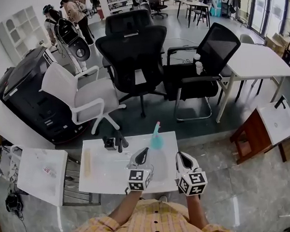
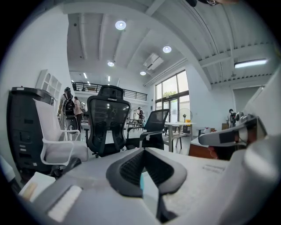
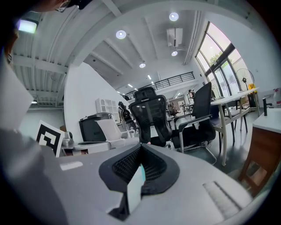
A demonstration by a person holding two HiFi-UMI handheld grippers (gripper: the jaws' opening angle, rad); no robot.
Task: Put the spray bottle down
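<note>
A teal spray bottle (image 1: pixel 156 138) with a pink nozzle stands upright near the far edge of the small white table (image 1: pixel 105 176). No gripper touches it. My left gripper (image 1: pixel 144 151) hovers over the table just short of the bottle and slightly to its left, with its jaws shut and nothing between them. The right gripper (image 1: pixel 180 155) is at the table's right edge, to the right of the bottle and nearer to me, and is also shut and empty. In the left gripper view the left gripper (image 2: pixel 143 151) points at the chairs; the bottle is hidden behind its jaws.
A black object (image 1: pixel 114 142) lies on the table's far left part. Beyond the table stand black office chairs (image 1: pixel 132 54) and a white chair (image 1: pixel 81 98). A black cabinet (image 1: pixel 31 94) and a white side table (image 1: pixel 39 174) are on the left; a wooden stool (image 1: pixel 251 134) is on the right.
</note>
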